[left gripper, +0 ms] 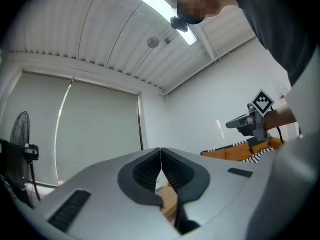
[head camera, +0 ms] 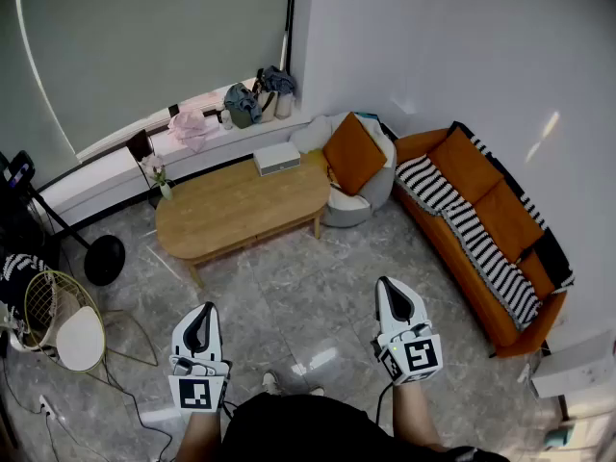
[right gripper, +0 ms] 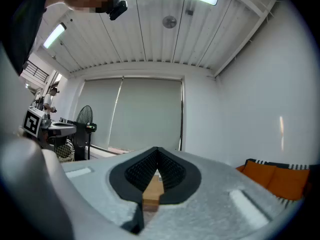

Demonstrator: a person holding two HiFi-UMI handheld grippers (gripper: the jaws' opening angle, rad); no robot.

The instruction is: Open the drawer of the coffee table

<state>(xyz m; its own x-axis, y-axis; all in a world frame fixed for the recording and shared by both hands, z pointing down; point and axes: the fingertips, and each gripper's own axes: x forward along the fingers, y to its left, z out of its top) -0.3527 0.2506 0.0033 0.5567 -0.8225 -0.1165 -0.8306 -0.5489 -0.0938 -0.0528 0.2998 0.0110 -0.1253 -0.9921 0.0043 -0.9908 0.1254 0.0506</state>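
the wooden coffee table (head camera: pixel 241 205) stands well ahead of both pairs of fingertips, untouched by either — the left gripper (head camera: pixel 203 312) and right gripper (head camera: pixel 388 287) each have jaws pressed together on nothing, with an orange sofa (head camera: pixel 481 210) beyond the right fingers.

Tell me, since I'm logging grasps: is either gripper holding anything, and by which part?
Nothing is held: left gripper and right gripper are both shut and empty, away from the coffee table.

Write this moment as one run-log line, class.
stage: table not reached | left gripper: shut, empty | right gripper: shut, empty | coffee table: ahead, apart from both grippers | drawer: not visible
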